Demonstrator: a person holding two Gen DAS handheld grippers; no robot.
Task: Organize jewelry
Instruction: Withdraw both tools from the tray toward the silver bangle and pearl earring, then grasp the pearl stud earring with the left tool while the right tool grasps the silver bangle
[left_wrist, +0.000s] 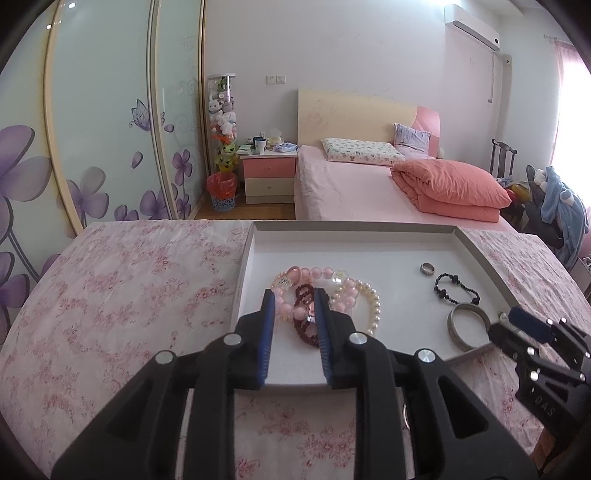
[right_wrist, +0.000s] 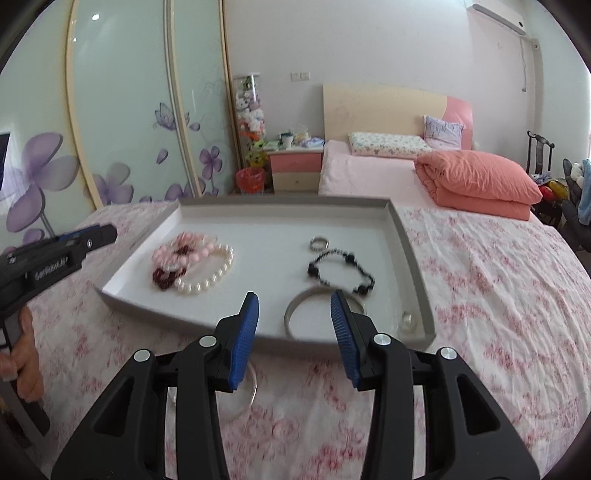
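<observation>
In the left wrist view, the left tongs hang over the near-left part of a shallow white tray that sits on a tabletop under a pink floral cloth; their blue pads stand a little apart, and whether they touch the heap of pink bead bracelets, a dark red bead bracelet and a pearl bracelet seen between them, I cannot tell. Toward the tray's right edge lie a small ring, a black bead bracelet and a silver bangle. In the right wrist view, the right tongs stand spread and empty over the tray's near edge, the bangle seen between the pads.
</observation>
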